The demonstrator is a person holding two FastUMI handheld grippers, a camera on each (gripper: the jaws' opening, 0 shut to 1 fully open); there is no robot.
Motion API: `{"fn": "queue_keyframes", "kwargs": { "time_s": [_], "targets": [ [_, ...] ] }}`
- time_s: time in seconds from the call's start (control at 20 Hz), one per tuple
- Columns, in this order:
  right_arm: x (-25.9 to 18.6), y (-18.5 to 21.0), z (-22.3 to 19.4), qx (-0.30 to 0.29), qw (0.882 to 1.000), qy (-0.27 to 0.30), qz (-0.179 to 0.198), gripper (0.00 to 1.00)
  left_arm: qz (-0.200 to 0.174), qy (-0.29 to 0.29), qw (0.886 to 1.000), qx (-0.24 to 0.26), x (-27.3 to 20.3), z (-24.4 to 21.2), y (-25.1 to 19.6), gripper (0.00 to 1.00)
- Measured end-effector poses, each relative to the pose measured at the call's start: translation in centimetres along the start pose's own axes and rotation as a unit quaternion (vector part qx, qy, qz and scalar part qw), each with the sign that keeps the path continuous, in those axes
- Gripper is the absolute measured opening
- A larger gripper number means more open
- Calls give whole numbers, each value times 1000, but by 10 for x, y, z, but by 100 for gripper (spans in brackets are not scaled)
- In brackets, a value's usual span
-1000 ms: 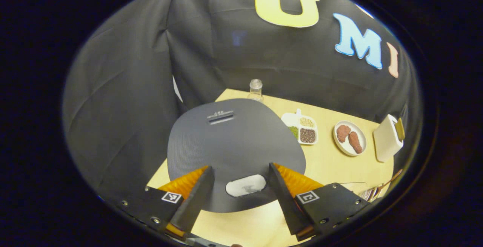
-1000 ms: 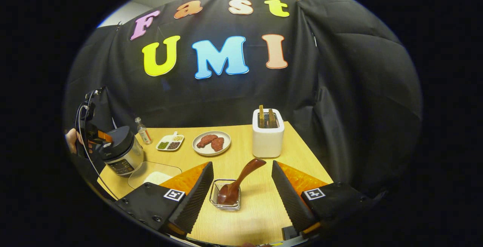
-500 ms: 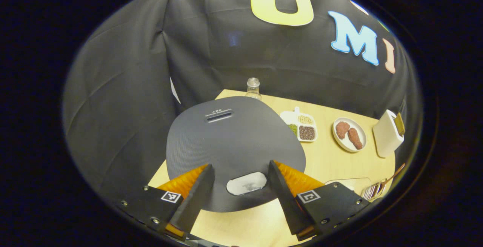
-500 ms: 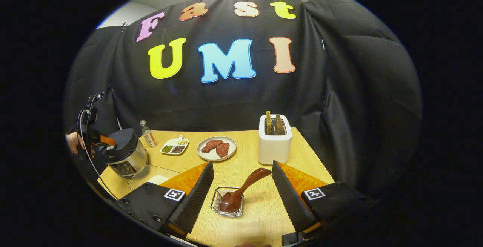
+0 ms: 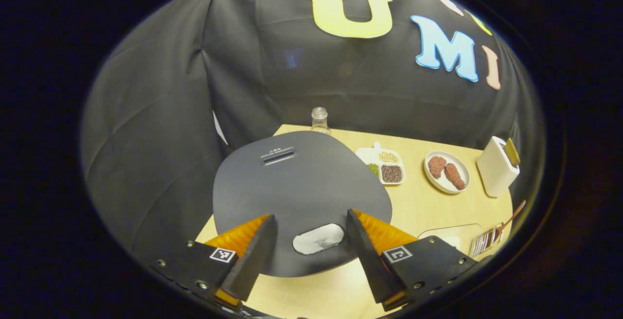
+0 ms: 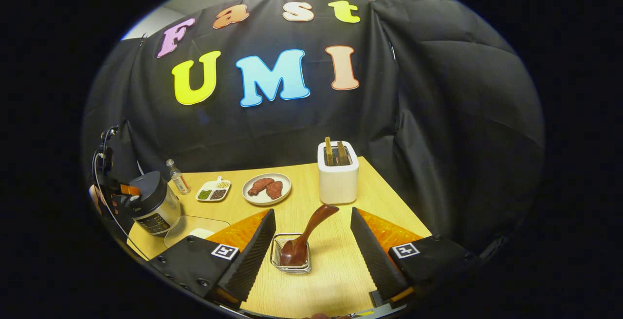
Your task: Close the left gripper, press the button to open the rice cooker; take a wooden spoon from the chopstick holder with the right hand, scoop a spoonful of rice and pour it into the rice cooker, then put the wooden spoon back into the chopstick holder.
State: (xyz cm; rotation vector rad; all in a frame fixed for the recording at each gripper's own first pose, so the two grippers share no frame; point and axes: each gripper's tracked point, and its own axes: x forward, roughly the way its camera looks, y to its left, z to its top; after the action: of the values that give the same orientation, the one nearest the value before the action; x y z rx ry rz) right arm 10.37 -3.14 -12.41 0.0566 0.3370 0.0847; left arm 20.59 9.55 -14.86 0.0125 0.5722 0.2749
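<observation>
Left gripper (image 5: 311, 251): fingers spread, hovering over closed rice cooker lid (image 5: 297, 187), lid button (image 5: 319, 238) between fingers; framing barely shifted over last second, press not begun. Right gripper (image 6: 311, 255): released, wooden spoon (image 6: 306, 236) ahead in chopstick holder (image 6: 290, 260).

Dim booth, soft overhead light, probably from the front. Tabletop (image 6: 336, 265) evenly lit in right gripper view, faint short shadow beside wooden spoon (image 6: 304, 236). Left gripper view darker, slightly soft; pale sheen on rice cooker (image 5: 299, 190) lid button. Heavy fisheye bending at table's far edges. No harsh glare.
</observation>
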Motion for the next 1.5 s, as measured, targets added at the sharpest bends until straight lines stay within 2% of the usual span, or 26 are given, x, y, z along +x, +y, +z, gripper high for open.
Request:
{"fn": "queue_keyframes", "kwargs": {
  "time_s": [0.2, 0.35, 0.45, 0.65, 0.8, 1.1, 1.3, 1.4, 1.5],
  "targets": [
    [-17, 1, 8, 2, 999, -7, -44, 98, -9, -52, 998, 30, -20, 13, 6, 91],
    [-26, 9, 21, 5, 999, -19, -51, 98, -24, -111, 993, 34, -60, 41, 6, 89],
    [-31, 12, 34, -7, 998, -32, -50, 98, -28, -158, 986, 36, -95, 63, 1, 91],
    [-41, 19, 49, -14, 998, -62, -14, 98, -28, -240, 970, 26, -185, 93, -21, 90],
    [-55, 13, 50, -29, 997, -68, 18, 98, -35, -280, 959, 9, -248, 92, -50, 89],
    [-90, -38, 60, -23, 995, -92, 42, 98, -45, -340, 939, -3, -340, 72, -103, 88],
    [-104, -71, 48, -9, 995, -94, 34, 98, -57, -323, 944, -31, -354, 38, -126, 90],
    [-106, -79, 39, -9, 995, -91, 30, 98, -65, -309, 948, -45, -351, 30, -133, 88],
    [-108, -82, 35, -7, 996, -90, 28, 98, -64, -301, 950, -48, -347, 31, -136, 93]
  ]
}}
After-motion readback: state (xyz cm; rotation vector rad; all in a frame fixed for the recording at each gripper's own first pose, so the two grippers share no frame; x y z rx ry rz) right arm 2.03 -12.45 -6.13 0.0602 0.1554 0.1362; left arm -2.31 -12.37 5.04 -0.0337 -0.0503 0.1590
